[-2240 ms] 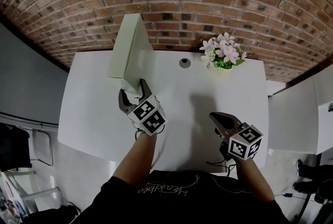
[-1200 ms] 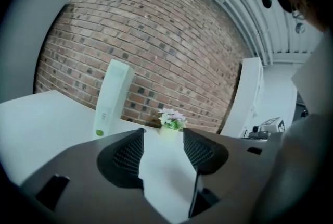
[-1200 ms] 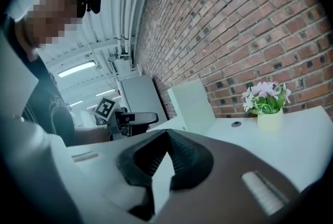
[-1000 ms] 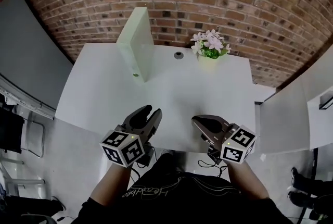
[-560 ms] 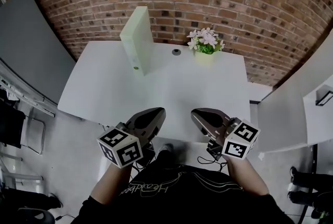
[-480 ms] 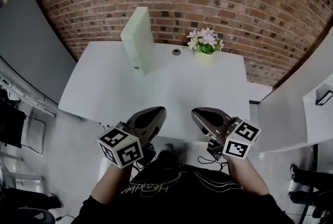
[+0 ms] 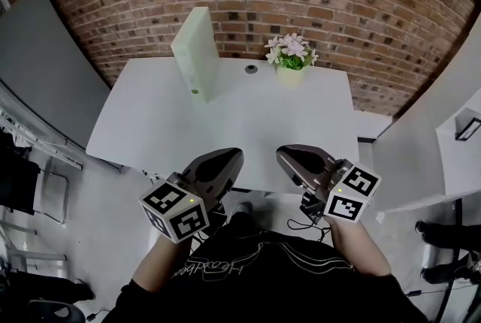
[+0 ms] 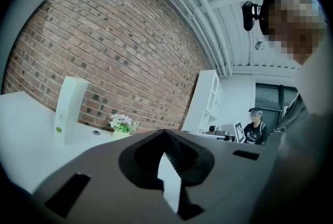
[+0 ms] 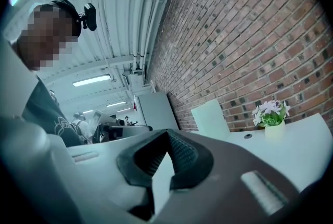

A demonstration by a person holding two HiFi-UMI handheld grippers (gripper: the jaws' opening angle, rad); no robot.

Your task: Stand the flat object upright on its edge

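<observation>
The flat object is a pale green binder-like box [image 7: 197,51]. It stands upright on its edge at the back left of the white table [image 7: 158,126], next to the brick wall, with nothing touching it. My left gripper [image 7: 228,158] and right gripper [image 7: 288,157] hover side by side above the table's front edge, close to my body and far from the box. Both are shut with nothing between the jaws. From the left gripper [image 8: 164,132] the box [image 8: 67,108] shows far off at the left. Beyond the right gripper [image 9: 167,133], the box [image 9: 210,119] stands against the wall.
A pot of pink flowers [image 7: 289,58] stands at the back of the table, with a round cable hole [image 7: 251,68] beside it. A grey partition [image 7: 45,66] flanks the left and a white cabinet [image 7: 421,156] the right. A person [image 8: 256,126] stands far off.
The left jaws have gone from open to shut. Both grippers have drawn back from the table toward my body and risen. The box has stayed upright in place.
</observation>
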